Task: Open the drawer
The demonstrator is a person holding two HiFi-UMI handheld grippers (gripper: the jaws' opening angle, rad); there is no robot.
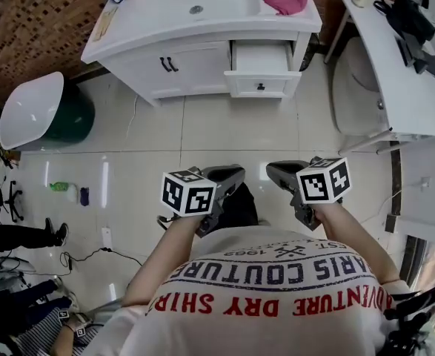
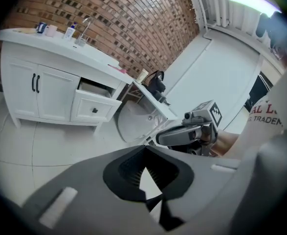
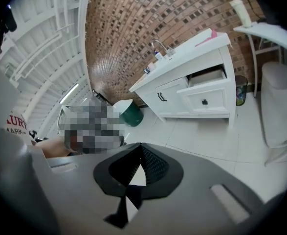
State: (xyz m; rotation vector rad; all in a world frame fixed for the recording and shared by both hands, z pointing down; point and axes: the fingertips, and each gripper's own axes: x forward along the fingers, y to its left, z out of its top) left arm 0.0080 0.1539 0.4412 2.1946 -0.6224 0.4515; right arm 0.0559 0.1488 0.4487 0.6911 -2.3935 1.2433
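A: Pose of the hands?
B: Both forearms come out past the shirt (image 1: pixel 276 295), side by side. The left gripper (image 1: pixel 232 173) and the right gripper (image 1: pixel 276 172) sit level with each other over the tiled floor (image 1: pixel 202 132). Both tilt down and aim toward the vanity (image 1: pixel 165 21), well apart from it.
A: Jaws?
B: The left gripper's jaws are closed tip to tip, nothing between them. The right gripper's are the same, closed and empty.
A: Drawer?
B: The drawer (image 1: pixel 260 58) is at the vanity's right end, pulled out, white inside showing, 1 black knob (image 1: pixel 260 87) on its front.
A: Counts?
B: 2 grippers and 2 marker cubes (image 1: pixel 190 193), 1 per gripper. 1 drawer. 2 cabinet doors (image 1: pixel 191 69) left of it with 2 black handles (image 1: pixel 169 64). 1 pink cloth (image 1: pixel 285 1) on the vanity top above the drawer.
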